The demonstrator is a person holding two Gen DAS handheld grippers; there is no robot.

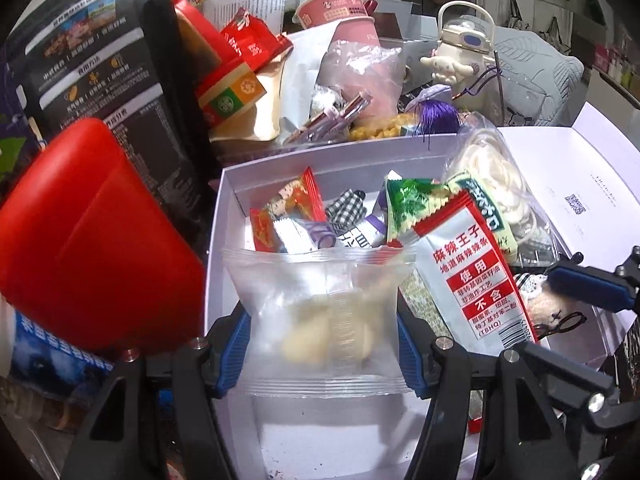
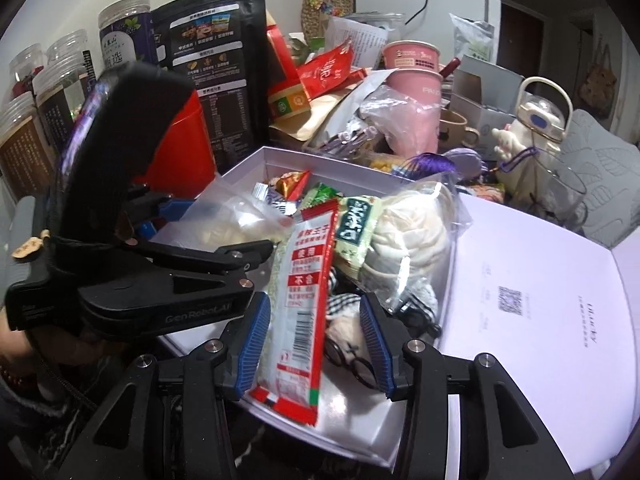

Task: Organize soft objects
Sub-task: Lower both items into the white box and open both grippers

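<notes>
An open white box (image 1: 336, 156) holds several small snack packets. My left gripper (image 1: 320, 352) is shut on a translucent packet (image 1: 324, 304) of pale snacks and holds it over the box's near end. In the right wrist view that left gripper (image 2: 216, 228) comes in from the left with the same packet (image 2: 232, 216). My right gripper (image 2: 314, 344) is shut on a red-and-white snack packet (image 2: 300, 300). A plush toy with glasses (image 2: 348, 332) is squeezed beside that packet against the right pad. A clear bag of white rings (image 2: 412, 224) leans on the box's right side.
The box's lid (image 2: 540, 280) lies open to the right. Left of the box stand a red container (image 1: 88, 240) and a black pouch (image 1: 112, 60). Pink cups (image 1: 340, 12), a cream kettle-shaped bottle (image 1: 464, 44) and loose bags crowd the back. Jars (image 2: 40, 100) line the far left.
</notes>
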